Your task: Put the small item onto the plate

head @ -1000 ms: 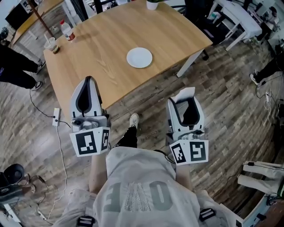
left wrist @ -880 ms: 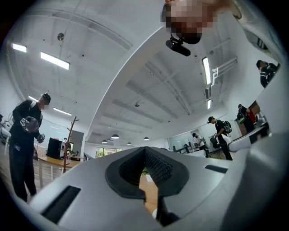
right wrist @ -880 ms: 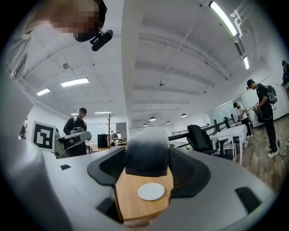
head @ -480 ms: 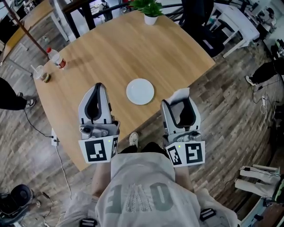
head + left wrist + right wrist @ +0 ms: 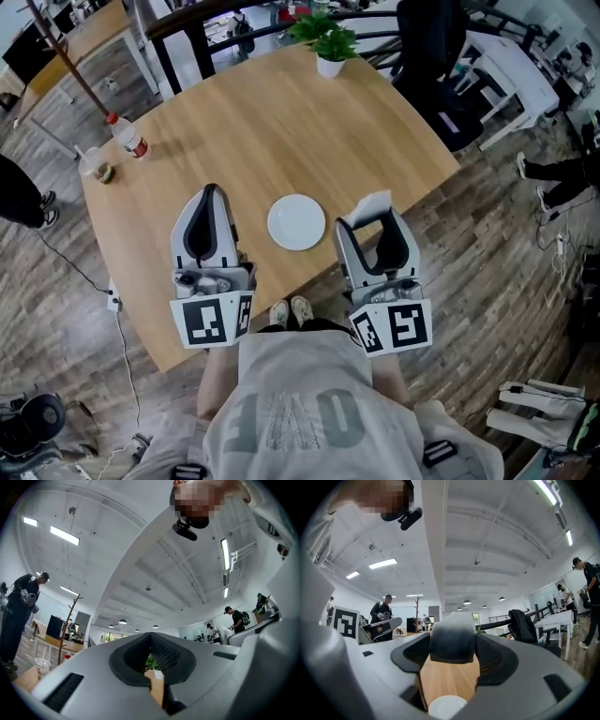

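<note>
Item [image 5: 373, 201] is clamped in right gripper [image 5: 370, 219] jaws, sides masked by the pads, above the near edge of the surface [image 5: 234, 122], just beside plate [image 5: 296, 222]. Plate is cut off low in the right gripper view. Left gripper [image 5: 212, 193] jaws are closed to a slit, nothing held. Open surface is seen beyond the plate.

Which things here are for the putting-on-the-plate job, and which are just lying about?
For the job:
- small white item, gripped in the right tongs
- white plate

Just lying about:
- potted plant
- plastic bottle
- cup
- left tongs, shut and empty
</note>
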The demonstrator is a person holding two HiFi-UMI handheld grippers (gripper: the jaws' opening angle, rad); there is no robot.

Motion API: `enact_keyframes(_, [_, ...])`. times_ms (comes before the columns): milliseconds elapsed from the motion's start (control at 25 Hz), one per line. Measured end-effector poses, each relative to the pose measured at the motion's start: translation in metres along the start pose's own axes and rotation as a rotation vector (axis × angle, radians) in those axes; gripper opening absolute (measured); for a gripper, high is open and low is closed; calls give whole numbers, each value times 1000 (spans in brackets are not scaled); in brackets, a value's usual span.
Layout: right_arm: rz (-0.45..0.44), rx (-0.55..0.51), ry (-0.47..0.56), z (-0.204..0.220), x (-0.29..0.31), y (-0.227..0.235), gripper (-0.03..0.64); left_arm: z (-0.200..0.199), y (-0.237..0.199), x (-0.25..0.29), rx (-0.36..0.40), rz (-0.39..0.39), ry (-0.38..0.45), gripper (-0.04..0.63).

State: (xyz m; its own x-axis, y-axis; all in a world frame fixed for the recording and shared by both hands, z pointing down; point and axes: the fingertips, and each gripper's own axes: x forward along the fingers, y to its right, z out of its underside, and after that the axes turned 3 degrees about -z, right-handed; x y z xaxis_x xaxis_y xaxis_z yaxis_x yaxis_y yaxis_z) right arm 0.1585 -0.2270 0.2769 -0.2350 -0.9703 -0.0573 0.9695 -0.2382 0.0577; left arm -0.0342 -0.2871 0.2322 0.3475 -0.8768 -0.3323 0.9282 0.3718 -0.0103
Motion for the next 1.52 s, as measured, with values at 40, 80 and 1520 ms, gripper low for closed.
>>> enact_keyframes(40, [-11, -11, -5, -1, 1, 0, 296, -1, 1, -1, 8, -2, 2, 8])
enact_keyframes(80, [-21, -22, -11, -2, 2, 0, 296, -2, 3, -2, 15, -2, 5, 8])
enact_keyframes(1520, [-401, -234, -867, 230, 86, -20, 296, 109, 26, -33, 40, 50, -269, 8])
